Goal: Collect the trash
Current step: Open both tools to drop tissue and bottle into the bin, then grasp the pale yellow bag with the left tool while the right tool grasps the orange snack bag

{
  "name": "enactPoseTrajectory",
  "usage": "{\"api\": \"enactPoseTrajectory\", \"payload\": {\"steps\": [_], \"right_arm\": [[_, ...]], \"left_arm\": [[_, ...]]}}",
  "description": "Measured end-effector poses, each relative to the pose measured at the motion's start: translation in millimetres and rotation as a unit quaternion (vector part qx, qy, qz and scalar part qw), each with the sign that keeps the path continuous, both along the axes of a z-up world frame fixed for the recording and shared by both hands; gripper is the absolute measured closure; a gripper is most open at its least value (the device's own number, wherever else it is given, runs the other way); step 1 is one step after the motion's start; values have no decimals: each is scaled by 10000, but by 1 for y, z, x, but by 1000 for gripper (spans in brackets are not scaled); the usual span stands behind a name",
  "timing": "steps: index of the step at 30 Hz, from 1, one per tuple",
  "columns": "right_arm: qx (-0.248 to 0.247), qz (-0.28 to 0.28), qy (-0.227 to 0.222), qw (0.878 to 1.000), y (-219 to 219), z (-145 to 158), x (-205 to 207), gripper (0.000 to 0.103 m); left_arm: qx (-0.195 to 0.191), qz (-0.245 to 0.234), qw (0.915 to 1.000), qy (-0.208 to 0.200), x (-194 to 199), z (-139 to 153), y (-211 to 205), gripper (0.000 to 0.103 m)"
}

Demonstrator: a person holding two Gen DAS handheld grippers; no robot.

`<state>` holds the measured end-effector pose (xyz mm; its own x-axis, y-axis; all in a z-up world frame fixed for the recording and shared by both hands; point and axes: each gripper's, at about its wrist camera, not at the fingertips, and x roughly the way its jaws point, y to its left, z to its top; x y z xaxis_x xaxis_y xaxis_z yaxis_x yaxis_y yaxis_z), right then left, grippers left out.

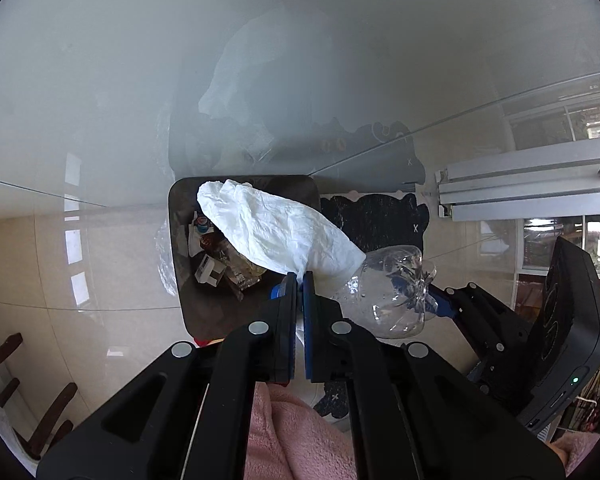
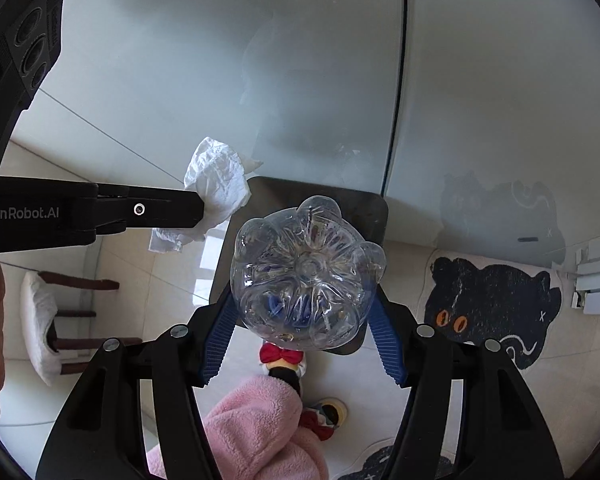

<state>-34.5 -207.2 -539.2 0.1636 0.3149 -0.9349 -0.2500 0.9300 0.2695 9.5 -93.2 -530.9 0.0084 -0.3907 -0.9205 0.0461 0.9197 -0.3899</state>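
Glossy pale tiled floor (image 1: 100, 264) against a frosted glass wall, with a black cat-shaped mat (image 2: 496, 308) to the right. Dark square trash bin (image 1: 180, 216) below, part-filled with wrappers. Left gripper (image 1: 299, 280) pinched narrow on a crumpled white paper tissue (image 1: 276, 228) above the bin. Right gripper (image 2: 304, 344) clamped around a clear plastic bottle (image 2: 306, 272), just right of the tissue.

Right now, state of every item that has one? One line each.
left gripper: shut on the tissue.
tissue: crumpled, pinched at one end, hanging over the bin.
right gripper: shut on the plastic bottle.
plastic bottle: clear, looks empty, base toward the camera, held above the bin.
trash bin: open, trash already inside.
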Motion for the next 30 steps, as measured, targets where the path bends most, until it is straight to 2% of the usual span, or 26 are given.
{"api": "enactPoseTrajectory", "payload": {"steps": [2, 3, 4, 6, 7, 14, 17, 18, 20, 22, 25, 27, 30], "right_arm": [[-9, 94, 115, 9999, 5, -5, 2, 38], [-52, 133, 144, 9998, 6, -7, 2, 38], [-75, 162, 153, 9997, 7, -7, 2, 36], [-143, 165, 139, 9997, 9, -7, 1, 26], [-141, 148, 134, 9997, 8, -6, 1, 24], [-197, 25, 130, 9997, -1, 8, -2, 23], [-212, -24, 30, 9998, -6, 26, -5, 16], [-224, -42, -10, 9997, -8, 33, -7, 12], [-214, -73, -49, 9997, -12, 49, -11, 11], [-233, -111, -116, 9996, -17, 69, -16, 3], [-218, -139, -209, 9994, -23, 100, -23, 3], [-167, -165, -270, 9994, -29, 122, -28, 3], [-55, -237, -419, 9988, -38, 159, -32, 3]], "left_arm": [[-44, -26, 10000, 37, 3, -3, 0, 100], [-34, -32, 10000, 40, 4, -4, 0, 92], [12, -40, 10000, 43, 4, -4, 0, 75], [65, -29, 10000, -6, 4, -2, 2, 55], [66, -13, 10000, -25, 4, 1, 3, 50], [107, 77, 9998, -144, 5, 23, 10, 49], [148, 135, 9995, -238, 2, 39, 12, 44], [157, 159, 9994, -278, -1, 46, 14, 39], [181, 231, 9988, -379, -7, 65, 18, 32], [164, 287, 9983, -477, -15, 84, 24, 23], [164, 381, 9970, -650, -27, 119, 31, 13], [173, 445, 9957, -797, -33, 142, 36, 9], [285, 502, 9931, -1025, -41, 178, 45, 8]]}}
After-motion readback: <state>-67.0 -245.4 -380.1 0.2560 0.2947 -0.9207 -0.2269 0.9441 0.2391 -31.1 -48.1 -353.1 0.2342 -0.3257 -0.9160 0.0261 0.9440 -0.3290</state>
